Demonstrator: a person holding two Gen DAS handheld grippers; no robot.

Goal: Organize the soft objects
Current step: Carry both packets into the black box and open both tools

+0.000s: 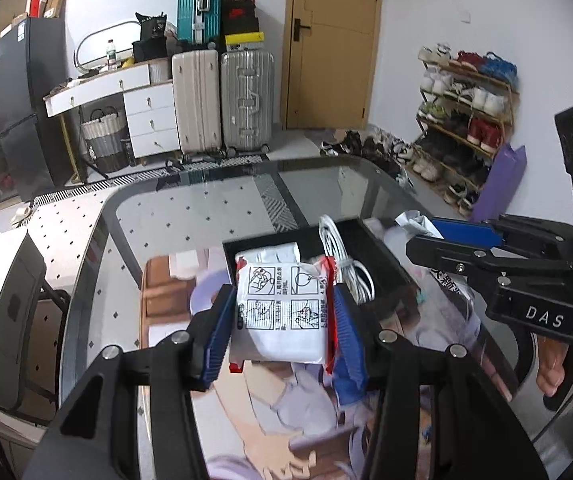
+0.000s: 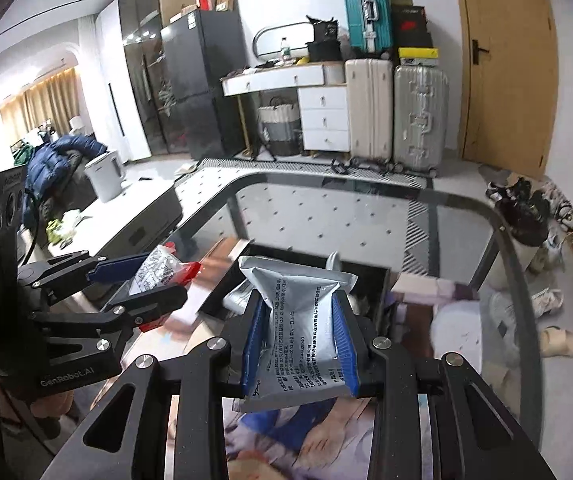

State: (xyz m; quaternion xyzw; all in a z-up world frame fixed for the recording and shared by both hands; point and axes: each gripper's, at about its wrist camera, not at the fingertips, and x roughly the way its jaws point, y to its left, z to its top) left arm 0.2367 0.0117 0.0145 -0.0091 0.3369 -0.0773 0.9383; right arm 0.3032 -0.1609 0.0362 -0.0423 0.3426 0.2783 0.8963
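My left gripper (image 1: 284, 312) is shut on a white soft packet with red edges and printed diagrams (image 1: 282, 312), held above the near edge of a black tray (image 1: 386, 256). It shows at the left of the right wrist view (image 2: 158, 276) with the packet (image 2: 162, 268). My right gripper (image 2: 300, 332) is shut on a silver-grey soft pouch with printed text (image 2: 298, 320), held above the tray's (image 2: 382, 284) near side. It shows at the right of the left wrist view (image 1: 438, 236). A coiled white cable (image 1: 346, 260) lies in the tray.
The tray sits on a glass table (image 1: 206, 208) over a printed mat (image 1: 286, 420). Suitcases (image 1: 222, 100), a white drawer desk (image 1: 126, 92), a door (image 1: 330, 40) and a shoe rack (image 1: 462, 120) stand behind. A grey box (image 2: 142, 216) stands left of the table.
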